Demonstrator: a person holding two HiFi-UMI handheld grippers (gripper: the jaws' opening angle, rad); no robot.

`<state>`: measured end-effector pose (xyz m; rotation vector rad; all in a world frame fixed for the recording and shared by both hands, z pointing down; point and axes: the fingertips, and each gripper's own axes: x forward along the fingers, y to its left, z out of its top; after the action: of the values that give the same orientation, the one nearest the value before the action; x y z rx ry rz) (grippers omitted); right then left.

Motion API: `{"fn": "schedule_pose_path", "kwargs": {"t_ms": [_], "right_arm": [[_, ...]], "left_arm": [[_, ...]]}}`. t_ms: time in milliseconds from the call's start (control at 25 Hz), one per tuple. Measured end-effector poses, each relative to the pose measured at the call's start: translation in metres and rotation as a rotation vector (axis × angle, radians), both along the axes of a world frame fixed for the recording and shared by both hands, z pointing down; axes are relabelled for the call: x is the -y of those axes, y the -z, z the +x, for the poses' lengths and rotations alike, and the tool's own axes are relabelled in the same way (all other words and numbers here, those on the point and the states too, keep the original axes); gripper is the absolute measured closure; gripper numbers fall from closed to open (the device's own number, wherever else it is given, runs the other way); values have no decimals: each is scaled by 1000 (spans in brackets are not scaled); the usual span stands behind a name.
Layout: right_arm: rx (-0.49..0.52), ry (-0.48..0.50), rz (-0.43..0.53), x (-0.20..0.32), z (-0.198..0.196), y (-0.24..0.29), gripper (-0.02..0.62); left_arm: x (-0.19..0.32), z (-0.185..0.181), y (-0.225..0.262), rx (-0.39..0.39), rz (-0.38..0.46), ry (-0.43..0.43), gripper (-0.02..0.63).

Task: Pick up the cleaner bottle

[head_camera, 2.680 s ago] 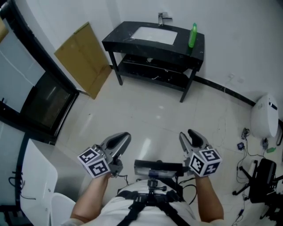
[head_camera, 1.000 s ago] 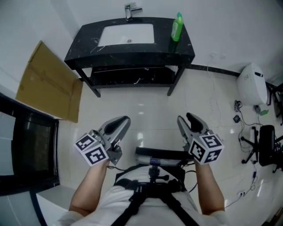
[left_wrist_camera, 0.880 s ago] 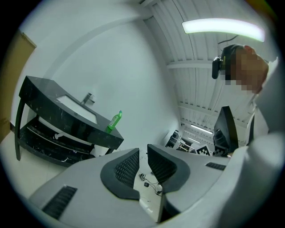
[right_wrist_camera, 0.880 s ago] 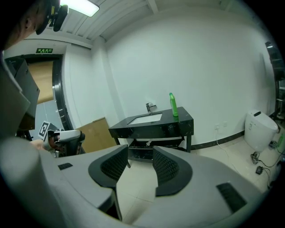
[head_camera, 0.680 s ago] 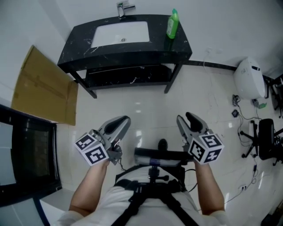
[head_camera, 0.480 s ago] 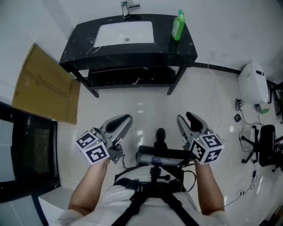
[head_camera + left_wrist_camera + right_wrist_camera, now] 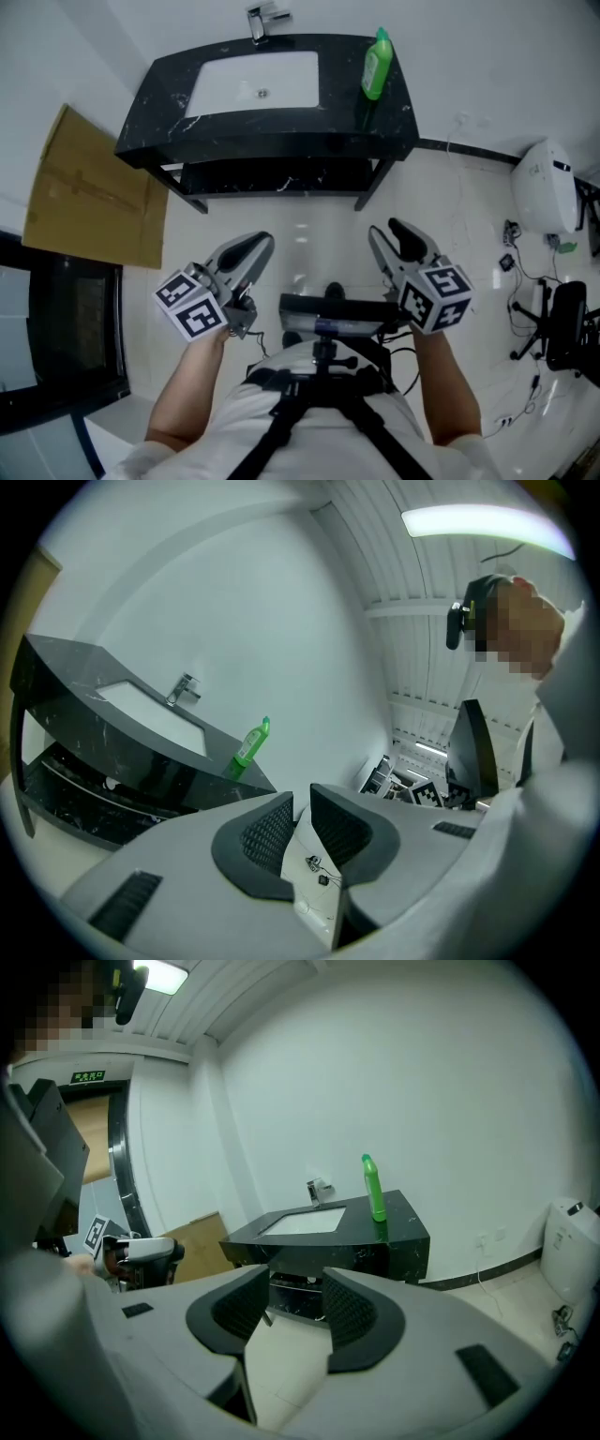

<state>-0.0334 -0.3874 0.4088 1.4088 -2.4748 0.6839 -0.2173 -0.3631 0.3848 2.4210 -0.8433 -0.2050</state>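
The green cleaner bottle stands upright on the right end of a black vanity top, beside the white sink. It also shows as a green bottle in the left gripper view and a green bottle in the right gripper view. Both grippers hang over the floor, well short of the vanity. My left gripper has only a narrow gap between its jaws and holds nothing. My right gripper is open wider and also empty.
A faucet sits behind the sink, and a lower shelf runs under the counter. Cardboard leans at the left by a dark glass door. A white appliance, cables and a black chair are at the right.
The vanity and bottle have drawn closer and turned square to me as the person walks toward them. Both grippers stay held in front of the body, unchanged.
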Motion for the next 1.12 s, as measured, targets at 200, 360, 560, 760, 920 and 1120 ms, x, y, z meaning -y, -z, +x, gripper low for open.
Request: {"fn": "schedule_pose_path", "kwargs": {"t_ms": [200, 360, 560, 760, 920, 1120], "right_arm": [[-3, 15, -14, 31, 24, 2, 419], [5, 29, -20, 49, 40, 2, 419], [8, 61, -14, 65, 52, 1, 419], [18, 79, -8, 78, 53, 2, 419], [19, 82, -6, 89, 49, 2, 419], [14, 52, -7, 102, 41, 2, 419]], "left_arm": [[32, 31, 2, -5, -6, -1, 554], [48, 48, 2, -4, -11, 15, 554], [62, 63, 7, 10, 0, 36, 555], [70, 70, 10, 24, 6, 44, 554], [83, 65, 14, 24, 11, 47, 554], [99, 58, 11, 13, 6, 21, 554]]}}
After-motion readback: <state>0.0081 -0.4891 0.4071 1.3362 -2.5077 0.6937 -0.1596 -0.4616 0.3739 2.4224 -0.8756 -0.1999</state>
